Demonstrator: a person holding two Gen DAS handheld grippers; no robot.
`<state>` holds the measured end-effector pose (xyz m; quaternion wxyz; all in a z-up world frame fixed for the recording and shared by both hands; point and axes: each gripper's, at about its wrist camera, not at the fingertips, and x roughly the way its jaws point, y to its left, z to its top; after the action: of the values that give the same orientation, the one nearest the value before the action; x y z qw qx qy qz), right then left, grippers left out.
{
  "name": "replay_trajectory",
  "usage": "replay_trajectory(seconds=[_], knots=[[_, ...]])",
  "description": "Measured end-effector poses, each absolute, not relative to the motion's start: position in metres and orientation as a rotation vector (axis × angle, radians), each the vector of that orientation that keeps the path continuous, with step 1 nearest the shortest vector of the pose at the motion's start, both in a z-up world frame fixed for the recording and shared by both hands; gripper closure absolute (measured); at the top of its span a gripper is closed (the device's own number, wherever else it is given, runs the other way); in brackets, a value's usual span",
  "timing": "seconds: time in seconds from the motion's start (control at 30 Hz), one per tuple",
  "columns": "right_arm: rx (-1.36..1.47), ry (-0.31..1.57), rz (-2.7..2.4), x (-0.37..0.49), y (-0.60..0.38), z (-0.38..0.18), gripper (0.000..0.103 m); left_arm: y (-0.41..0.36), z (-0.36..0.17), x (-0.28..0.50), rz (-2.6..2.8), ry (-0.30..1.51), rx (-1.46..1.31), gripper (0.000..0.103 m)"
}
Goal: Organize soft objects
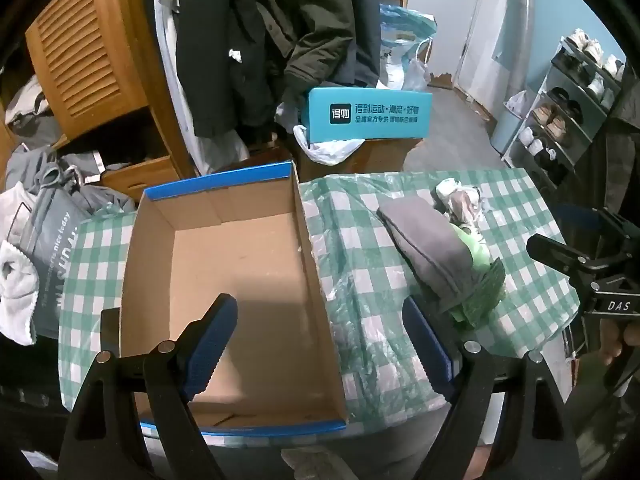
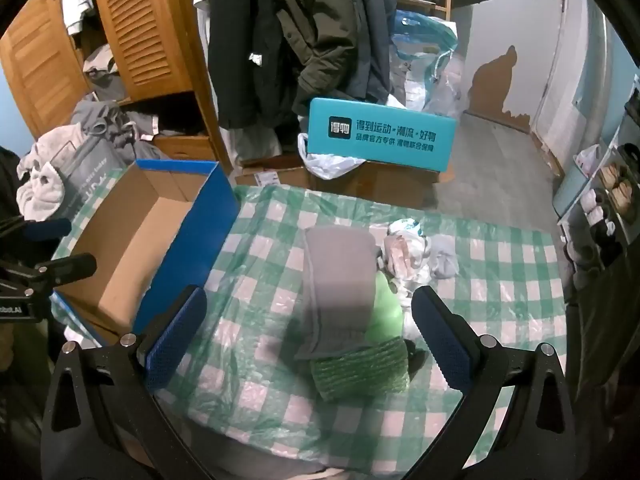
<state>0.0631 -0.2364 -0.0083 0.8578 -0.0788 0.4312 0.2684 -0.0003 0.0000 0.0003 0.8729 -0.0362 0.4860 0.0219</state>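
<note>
An open cardboard shoebox (image 1: 240,264) with blue outer walls lies on the checked table, empty; it also shows at the left of the right wrist view (image 2: 132,248). A folded grey cloth (image 1: 432,252) (image 2: 338,280) lies on a green ribbed cloth (image 2: 360,368) (image 1: 476,300), with crumpled pale items (image 2: 408,248) behind them. My left gripper (image 1: 320,332) is open and empty above the box's near right wall. My right gripper (image 2: 308,328) is open and empty, hovering above the near end of the cloth pile.
The table has a green-white checked cover under clear plastic (image 2: 256,264). A teal box (image 2: 380,136) stands behind the table on cardboard. Coats hang behind it, a wooden wardrobe (image 2: 132,28) stands at the left, and a shoe rack (image 1: 568,92) at the right.
</note>
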Motion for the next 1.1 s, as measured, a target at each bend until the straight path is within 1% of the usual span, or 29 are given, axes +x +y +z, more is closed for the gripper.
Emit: replay_trajectory(seconds=[1.1], knots=[[-0.184,0.928,0.562,0.0603,-0.2313,-0.0147,0.002,0.0027,0.005,-0.0012,0.04,1.001,-0.082,0.017]])
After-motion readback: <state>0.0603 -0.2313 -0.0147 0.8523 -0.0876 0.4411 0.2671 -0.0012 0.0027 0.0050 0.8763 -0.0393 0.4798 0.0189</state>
